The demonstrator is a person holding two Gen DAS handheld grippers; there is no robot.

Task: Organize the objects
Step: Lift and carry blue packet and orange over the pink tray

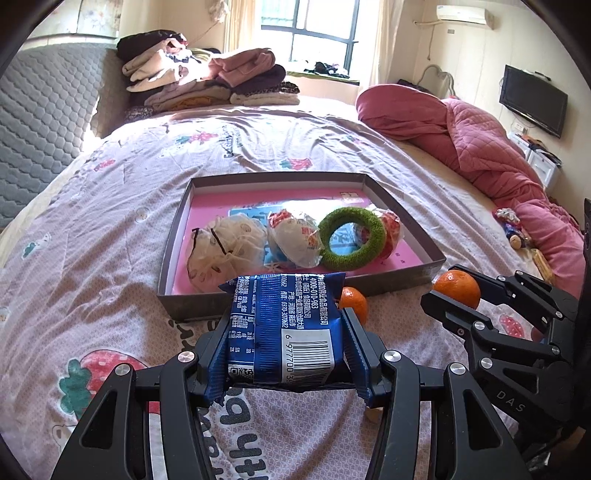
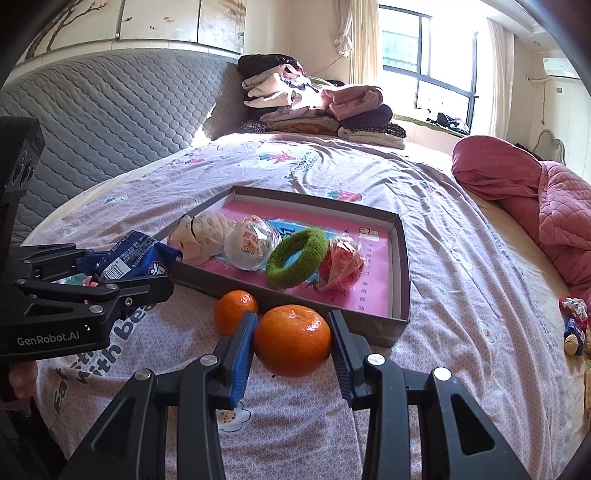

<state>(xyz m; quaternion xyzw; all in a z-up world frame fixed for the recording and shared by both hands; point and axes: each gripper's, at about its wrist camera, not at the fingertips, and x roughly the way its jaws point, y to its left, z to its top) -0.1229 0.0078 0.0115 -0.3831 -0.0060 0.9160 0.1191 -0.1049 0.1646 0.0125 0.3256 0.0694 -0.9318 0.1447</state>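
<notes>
A: Left gripper (image 1: 284,332)?
B: Clamped on a blue snack packet (image 1: 286,325), one pad on each long side, barcode facing up. Held clear above the bedspread (image 1: 110,192), just near of the tray.

A: And the right gripper (image 2: 291,339)?
B: Pinching an orange (image 2: 291,339) between its blue pads, stem dimple up. Lifted off the cover too, near the tray's near right corner.

A: Any fruit left lying?
B: A second orange (image 2: 234,310), smaller in view, on the bedspread just beside the tray's near wall, left of the held one. Touching the wall or not, cannot tell.

A: The tray itself?
B: Shallow grey box tray (image 1: 177,229) with a pink floor, flat on the middle of the bed. Inside, along the near side, left to right: a cream net bundle (image 1: 225,247), a wrapped white ball (image 1: 295,240), a green fuzzy ring (image 1: 351,238) leaning on its neighbours, and a red wrapped ball (image 2: 341,266) partly behind the ring. All packed close, far half of the tray bare.

A: Around the bed?
B: Folded clothes (image 1: 207,77) stacked at the far left by the grey quilted headboard (image 1: 44,110). Pink quilt (image 1: 480,147) heaped along the right edge, small trinkets (image 2: 574,325) near it. Window (image 1: 310,29) at the far wall, sunlit.
</notes>
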